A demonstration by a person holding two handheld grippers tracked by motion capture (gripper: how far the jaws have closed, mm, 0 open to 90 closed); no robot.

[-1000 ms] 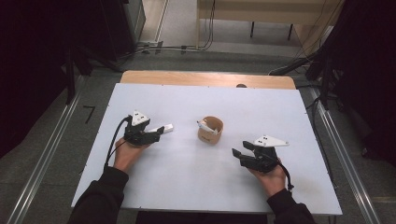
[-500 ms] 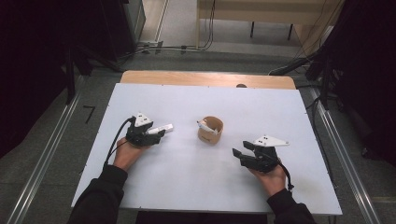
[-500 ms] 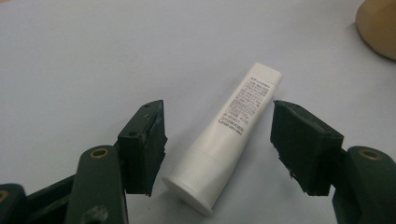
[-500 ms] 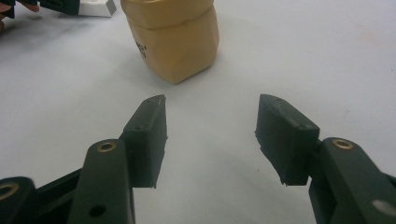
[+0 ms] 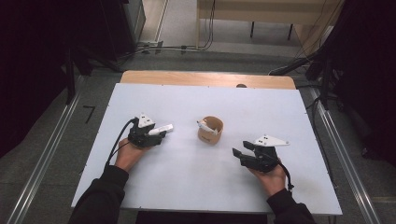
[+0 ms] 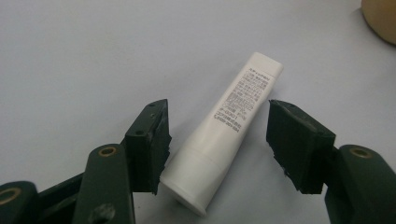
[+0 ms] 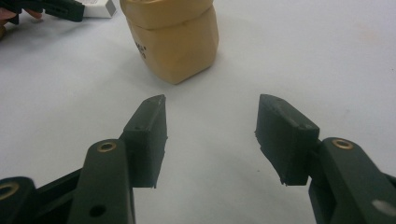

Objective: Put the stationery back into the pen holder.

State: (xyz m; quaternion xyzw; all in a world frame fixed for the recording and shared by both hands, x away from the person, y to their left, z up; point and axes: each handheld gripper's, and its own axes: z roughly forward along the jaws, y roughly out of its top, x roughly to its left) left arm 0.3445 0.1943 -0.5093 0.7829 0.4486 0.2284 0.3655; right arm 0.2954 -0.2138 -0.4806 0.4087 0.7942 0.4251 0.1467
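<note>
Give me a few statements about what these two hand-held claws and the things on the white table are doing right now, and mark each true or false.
1. The white tube lies between the jaws of the left gripper. True; the jaws have just been closing around it, and a gap remains at the right pad.
2. The right gripper is clamped on the tan cup. False: its jaws stand open and hold nothing, and the cup sits apart, ahead of them.
3. The tan cup stands between the two grippers in the high view. True.
4. The white tube stands upright on its cap. False: it lies flat on the table.
</note>
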